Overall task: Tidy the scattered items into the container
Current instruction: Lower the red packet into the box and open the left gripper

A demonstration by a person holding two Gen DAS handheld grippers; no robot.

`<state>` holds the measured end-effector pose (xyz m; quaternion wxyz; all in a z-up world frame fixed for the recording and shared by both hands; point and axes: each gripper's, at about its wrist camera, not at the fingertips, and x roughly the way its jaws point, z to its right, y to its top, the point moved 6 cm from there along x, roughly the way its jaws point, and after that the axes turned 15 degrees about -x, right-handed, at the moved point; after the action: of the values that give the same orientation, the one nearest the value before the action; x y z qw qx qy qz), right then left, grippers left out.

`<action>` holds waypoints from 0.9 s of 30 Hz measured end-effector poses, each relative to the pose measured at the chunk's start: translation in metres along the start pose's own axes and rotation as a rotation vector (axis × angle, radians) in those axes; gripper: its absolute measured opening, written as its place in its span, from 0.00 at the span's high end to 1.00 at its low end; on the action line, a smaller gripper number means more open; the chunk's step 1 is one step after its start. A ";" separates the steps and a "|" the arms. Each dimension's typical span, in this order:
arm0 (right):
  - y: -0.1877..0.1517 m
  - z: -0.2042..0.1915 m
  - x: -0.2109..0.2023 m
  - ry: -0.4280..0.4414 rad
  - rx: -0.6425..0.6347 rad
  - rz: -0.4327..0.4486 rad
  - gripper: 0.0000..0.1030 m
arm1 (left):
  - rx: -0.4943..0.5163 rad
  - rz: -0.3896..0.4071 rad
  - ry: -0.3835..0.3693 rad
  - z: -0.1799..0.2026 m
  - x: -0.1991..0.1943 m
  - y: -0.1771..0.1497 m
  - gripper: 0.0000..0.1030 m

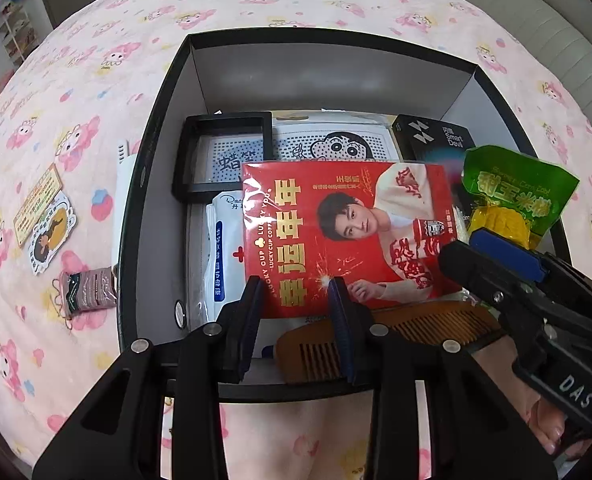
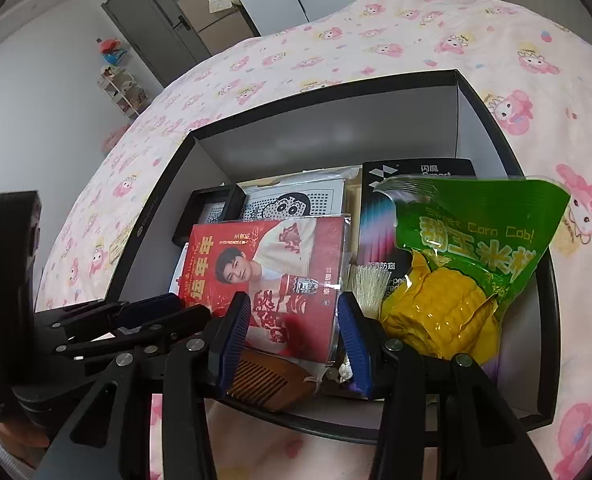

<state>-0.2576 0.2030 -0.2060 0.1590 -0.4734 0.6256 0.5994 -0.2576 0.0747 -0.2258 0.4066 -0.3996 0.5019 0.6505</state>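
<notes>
Pink cartoon-print bedspread [image 1: 296,4] under everything. Black box [image 1: 164,92] w/ pale inner walls sitting on it, already crowded: red coffee packet [image 1: 347,236] on top in the middle, black frame [image 1: 224,152] and cartoon-print card [image 1: 331,140] behind it, black Smart Devil box [image 1: 431,140] at back right, white pouch w/ red cross [image 1: 220,248] at left, wooden comb [image 1: 379,332] along the near wall.

Still outside, left of the box on the bedspread: sticker cards [image 1: 44,216], small brown sachet [image 1: 90,290], white item [image 1: 122,160] right against the box wall, mostly hidden.

Left gripper [image 1: 296,312] low over the near edge, jaws part spread, pointing steeply down; near edge of red packet seen btwn the pads, comb just under. Contact w/ either: cannot tell. Nothing clearly gripped.

Right gripper [image 2: 294,332] part spread too, over near right of box; packet corner and comb visible in the gap, no clear pinch. Green sweet-corn bag [image 2: 467,264] standing just right of its right finger, leaning on the box's right side, inside the box. Touching the finger or not: cannot tell.
</notes>
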 end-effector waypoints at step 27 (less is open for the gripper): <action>-0.009 -0.009 -0.027 -0.129 -0.054 0.024 0.59 | 0.041 0.116 -0.135 0.019 -0.041 -0.004 0.65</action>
<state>-0.2333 0.2076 -0.1886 0.1790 -0.4305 0.6032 0.6472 -0.2419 0.0882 -0.1855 0.4092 -0.3170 0.5087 0.6880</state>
